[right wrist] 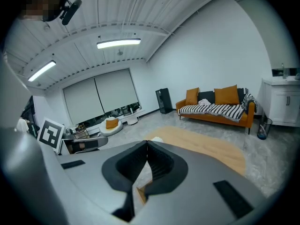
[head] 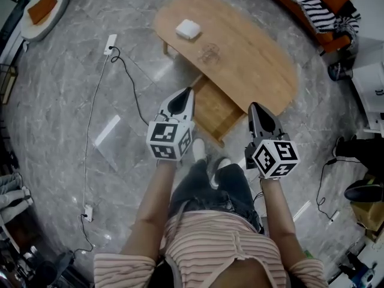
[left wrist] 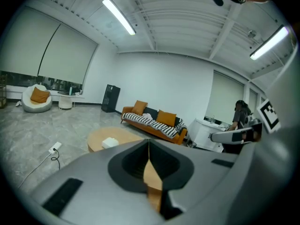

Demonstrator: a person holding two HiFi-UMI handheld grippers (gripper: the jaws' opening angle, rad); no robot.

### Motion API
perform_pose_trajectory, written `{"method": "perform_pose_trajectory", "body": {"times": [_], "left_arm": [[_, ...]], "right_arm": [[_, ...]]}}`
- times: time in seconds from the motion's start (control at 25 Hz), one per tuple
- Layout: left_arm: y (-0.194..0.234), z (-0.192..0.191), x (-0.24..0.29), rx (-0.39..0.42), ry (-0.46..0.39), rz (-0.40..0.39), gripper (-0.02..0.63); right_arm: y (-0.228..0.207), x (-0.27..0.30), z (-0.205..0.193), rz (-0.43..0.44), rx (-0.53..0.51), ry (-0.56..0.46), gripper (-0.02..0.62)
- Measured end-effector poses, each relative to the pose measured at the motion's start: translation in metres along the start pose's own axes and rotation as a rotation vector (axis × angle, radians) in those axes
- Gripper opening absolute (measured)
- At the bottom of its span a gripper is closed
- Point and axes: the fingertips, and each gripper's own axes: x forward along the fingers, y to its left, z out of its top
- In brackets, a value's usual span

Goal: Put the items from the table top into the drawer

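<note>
A white box [head: 188, 29] and a small clear glass item [head: 209, 54] rest on the oval wooden table [head: 258, 59]. Below the table's near edge a wooden drawer [head: 215, 108] stands pulled out. My left gripper [head: 189, 91] hovers over the drawer's left corner, its jaws shut with nothing between them. My right gripper [head: 254, 106] hangs at the drawer's right side, also shut and empty. The left gripper view looks past the closed left gripper [left wrist: 149, 142] to the white box [left wrist: 110, 142]. Beyond the closed right gripper [right wrist: 147, 142] in the right gripper view lies the table [right wrist: 211, 146].
A power strip [head: 110, 44] and its cable lie on the marble floor left of the table. An orange sofa with a striped throw [head: 318, 5] stands at the far right, a beanbag [head: 42, 11] at the far left. My feet [head: 207, 155] are just before the drawer.
</note>
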Motion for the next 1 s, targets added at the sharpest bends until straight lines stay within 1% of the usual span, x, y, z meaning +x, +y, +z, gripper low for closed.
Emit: {"method": "perform_pose_trajectory", "body": {"times": [0.32, 0.56, 0.64, 0.84, 1.0], "left_arm": [[0.019, -0.011, 0.034, -0.023, 0.051, 0.059, 0.014], [0.03, -0.016, 0.076, -0.048, 0.101, 0.124, 0.015], [0.035, -0.02, 0.093, -0.073, 0.121, 0.15, 0.015], [0.05, -0.04, 0.139, -0.165, 0.172, 0.224, 0.019], [0.066, -0.057, 0.181, -0.223, 0.21, 0.274, 0.045]], "right_arm": [[-0.006, 0.033, 0.003, 0.049, -0.035, 0.047, 0.009], [-0.025, 0.072, 0.011, 0.122, -0.044, 0.08, 0.009], [-0.034, 0.087, 0.013, 0.147, -0.051, 0.098, 0.009], [-0.06, 0.126, 0.013, 0.206, -0.075, 0.163, 0.009], [-0.081, 0.164, 0.01, 0.253, -0.095, 0.211, 0.009]]}}
